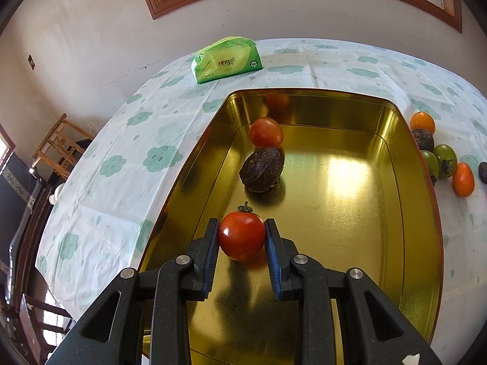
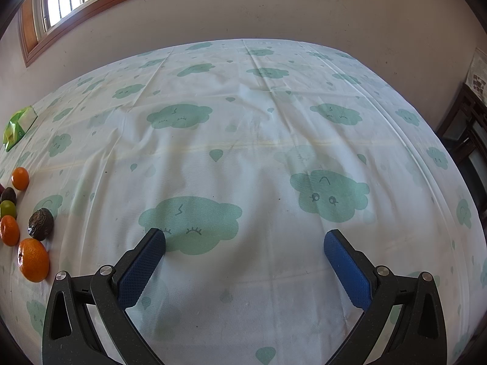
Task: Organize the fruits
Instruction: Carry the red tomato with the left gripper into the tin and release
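Observation:
My left gripper [image 1: 242, 232] is shut on a red tomato [image 1: 242, 235] with a green stem, held low over the near part of a gold metal tray [image 1: 350, 213]. Further in the tray lie a dark wrinkled passion fruit [image 1: 262, 169] and an orange-red tomato [image 1: 266, 132], touching each other. Right of the tray several fruits lie on the cloth: an orange [image 1: 422, 122], a dark fruit [image 1: 422, 140], green tomatoes [image 1: 444, 160] and a kumquat [image 1: 463, 180]. My right gripper [image 2: 244, 240] stands open over bare cloth, with an orange [image 2: 33, 260] and a passion fruit [image 2: 41, 219] to its left.
A green tissue pack [image 1: 226, 60] lies at the far left of the table, near the wall. The cloud-print tablecloth [image 2: 243, 121] covers the table. A wooden chair [image 1: 57, 146] stands beyond the table's left edge. Dark furniture [image 2: 468, 133] is at the right.

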A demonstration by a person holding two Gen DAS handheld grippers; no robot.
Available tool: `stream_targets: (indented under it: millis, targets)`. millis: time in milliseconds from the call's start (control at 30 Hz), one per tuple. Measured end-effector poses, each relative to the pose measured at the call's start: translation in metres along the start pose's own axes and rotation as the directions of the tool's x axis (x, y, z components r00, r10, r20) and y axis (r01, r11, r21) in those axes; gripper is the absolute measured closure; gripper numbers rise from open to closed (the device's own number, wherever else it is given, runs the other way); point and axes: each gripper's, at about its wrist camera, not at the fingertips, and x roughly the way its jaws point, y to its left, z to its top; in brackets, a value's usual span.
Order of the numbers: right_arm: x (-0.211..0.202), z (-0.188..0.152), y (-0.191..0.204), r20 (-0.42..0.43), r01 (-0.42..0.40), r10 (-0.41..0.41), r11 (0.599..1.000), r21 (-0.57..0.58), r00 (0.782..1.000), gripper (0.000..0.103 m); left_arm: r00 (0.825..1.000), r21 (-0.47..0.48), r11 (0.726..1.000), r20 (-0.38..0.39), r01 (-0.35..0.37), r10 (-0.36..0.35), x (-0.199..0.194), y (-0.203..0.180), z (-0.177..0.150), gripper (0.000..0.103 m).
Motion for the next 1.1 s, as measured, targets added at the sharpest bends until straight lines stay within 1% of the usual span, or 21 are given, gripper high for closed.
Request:
stream_targets:
  millis: [133,300,467,733,967,1100]
  targets:
    - [0.0,0.0,0.0,0.0,0.0,0.0,1.0,0.0,1.0,0.0,1.0,0.015,1.0,0.005,-0.003,0.003,0.004,0.0,0.001,0.077]
    - [0.0,0.0,0.0,0.0,0.0,0.0,1.0,0.0,1.0,0.0,1.0,0.034,0.999,0.029,0.002,-0.003,0.003,-0.001,0.002,0.077]
    - [0.0,0.0,0.0,0.0,0.0,0.0,1.0,0.0,1.0,0.0,0.999,0.035,0.999,0.036,0.01,-0.011,0.003,0.0,0.002,0.077]
    - [0.0,0.0,0.0,0.0,0.001,-0.001,1.0,0.0,1.0,0.0,0.999,0.036,0.999,0.034,0.012,-0.013,0.002,0.0,0.002,0.077]
    - [0.0,0.0,0.0,0.0,0.0,0.0,1.0,0.0,1.0,0.0,1.0,0.019,1.0,0.005,0.014,-0.014,0.012,0.003,-0.002,0.076]
    - [0.0,0.0,0.0,0.0,0.0,0.0,1.0,0.0,1.0,0.0,1.0,0.019,1.0,0.014,0.012,-0.012,0.011,0.003,-0.002,0.074]
